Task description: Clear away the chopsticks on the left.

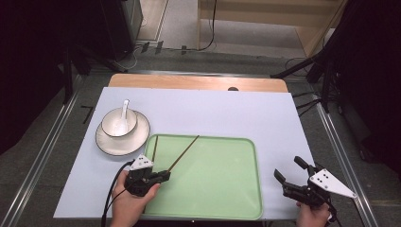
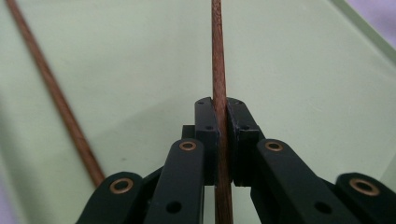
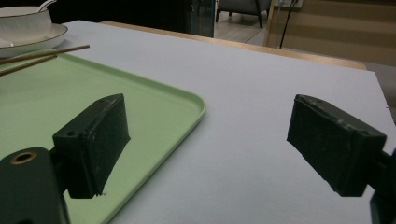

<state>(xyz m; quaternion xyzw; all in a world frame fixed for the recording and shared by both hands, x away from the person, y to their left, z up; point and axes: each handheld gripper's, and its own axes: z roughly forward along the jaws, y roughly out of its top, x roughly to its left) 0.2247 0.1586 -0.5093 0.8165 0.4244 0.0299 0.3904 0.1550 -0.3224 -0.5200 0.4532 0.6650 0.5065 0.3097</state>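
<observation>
The worktop is covered by a pale lilac sheet, with a strip of bare wood showing along its far edge. On the near half of it lies a light green tray, rounded at the corners, its near edge close to the person.

Off the tray's far left corner stands a white plate with a dark rim, and on the plate sits a white bowl holding a white spoon whose handle leans out toward the far side.

Two brown wooden chopsticks are at the left part of the tray. The left tongs, held in the person's left hand, are clamped tight on the near end of one chopstick, which slants away to the tray's far rim. The other chopstick lies just left of it, running toward the far left corner.

The right tongs, in the person's right hand, stand wide apart with nothing between them, just beyond the tray's right edge over the sheet.
</observation>
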